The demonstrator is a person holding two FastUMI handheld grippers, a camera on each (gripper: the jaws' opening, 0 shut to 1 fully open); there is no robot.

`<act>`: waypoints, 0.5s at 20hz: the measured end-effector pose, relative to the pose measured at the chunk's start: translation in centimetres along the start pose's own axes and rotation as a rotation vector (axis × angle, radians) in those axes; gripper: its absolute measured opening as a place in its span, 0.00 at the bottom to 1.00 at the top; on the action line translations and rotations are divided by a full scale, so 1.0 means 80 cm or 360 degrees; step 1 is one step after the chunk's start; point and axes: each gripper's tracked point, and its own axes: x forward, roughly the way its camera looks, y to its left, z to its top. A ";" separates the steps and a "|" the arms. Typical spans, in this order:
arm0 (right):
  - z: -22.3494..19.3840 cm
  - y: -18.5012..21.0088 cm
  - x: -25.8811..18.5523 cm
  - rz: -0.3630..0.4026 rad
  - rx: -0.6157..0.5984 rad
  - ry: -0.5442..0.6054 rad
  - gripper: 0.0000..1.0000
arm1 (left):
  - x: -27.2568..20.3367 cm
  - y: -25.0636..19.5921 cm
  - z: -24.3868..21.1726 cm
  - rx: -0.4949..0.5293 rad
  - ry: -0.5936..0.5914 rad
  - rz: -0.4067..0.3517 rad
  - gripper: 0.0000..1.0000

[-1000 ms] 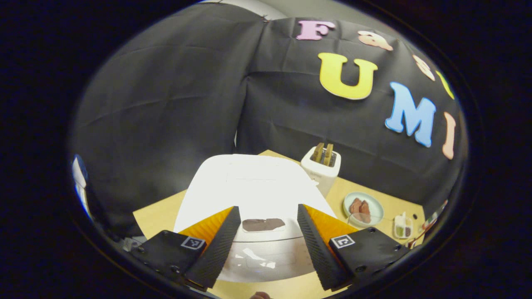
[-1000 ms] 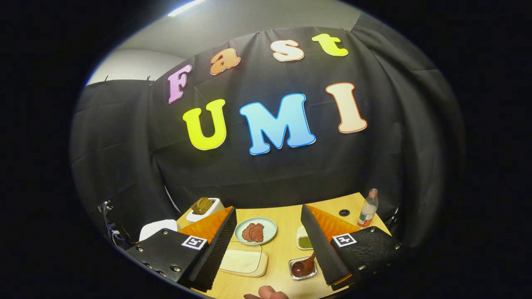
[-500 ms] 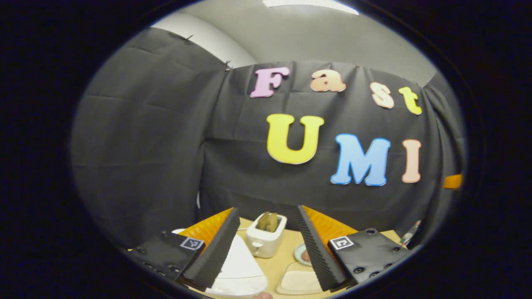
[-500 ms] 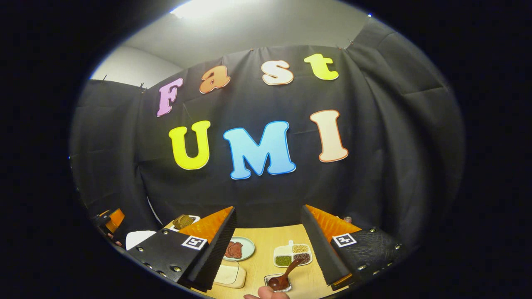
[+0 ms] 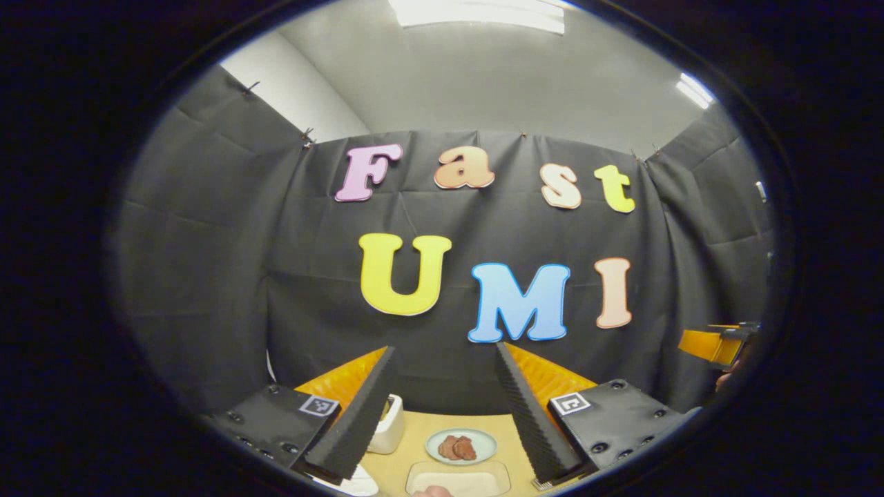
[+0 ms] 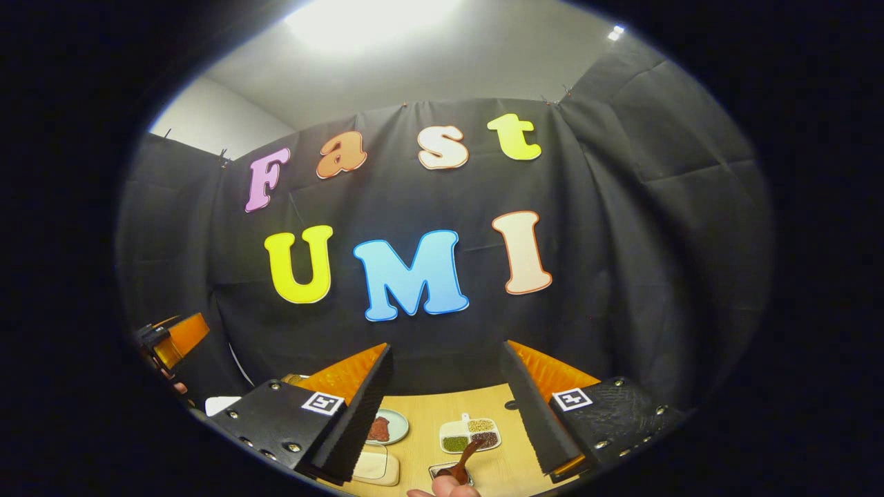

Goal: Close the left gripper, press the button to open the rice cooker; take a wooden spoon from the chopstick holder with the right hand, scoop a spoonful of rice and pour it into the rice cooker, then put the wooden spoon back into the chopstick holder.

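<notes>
My left gripper [image 5: 444, 347] is open and empty, raised and facing the booth's back wall. A white corner of the rice cooker [image 5: 358, 484] shows at the bottom edge beside its left finger. The pale rice tray [image 5: 457, 478] lies low between the fingers. My right gripper [image 6: 446, 347] is also open with nothing in it. Below its fingers a dark wooden spoon [image 6: 465, 459] leans in a small clear holder [image 6: 442, 473]. The rice tray [image 6: 376, 466] and a bit of the rice cooker [image 6: 221, 403] lie to the left.
A white toaster [image 5: 390, 428] and a plate of meat [image 5: 460, 446] stand on the wooden table [image 5: 414, 442]. A divided dish of beans [image 6: 469, 433] sits behind the spoon. The other gripper shows at each view's edge: right gripper [image 5: 715, 343], left gripper [image 6: 173, 338]. A thumb [image 6: 442, 490] shows at the bottom.
Both grippers have tipped upward and drawn back from the table. The rice cooker slid out from between the left fingers to the bottom edge. Both stayed open.
</notes>
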 end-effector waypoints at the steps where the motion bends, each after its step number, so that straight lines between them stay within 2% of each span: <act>1: 0.002 0.000 -0.002 -0.0012 -0.0009 -0.0012 0.94 | 0.000 0.001 -0.004 -0.0007 0.0012 -0.0011 0.98; 5: -0.008 0.009 -0.014 -0.0029 -0.0078 0.0029 0.94 | 0.001 0.007 -0.019 -0.0046 0.0046 -0.0048 0.98; 7: -0.006 0.009 -0.017 -0.0059 -0.0074 0.0018 0.94 | 0.000 0.016 -0.016 -0.0033 0.0031 -0.0044 0.96; 10: -0.004 0.016 -0.020 -0.0043 -0.0084 0.0006 0.94 | -0.001 0.017 -0.013 -0.0047 0.0022 -0.0031 0.94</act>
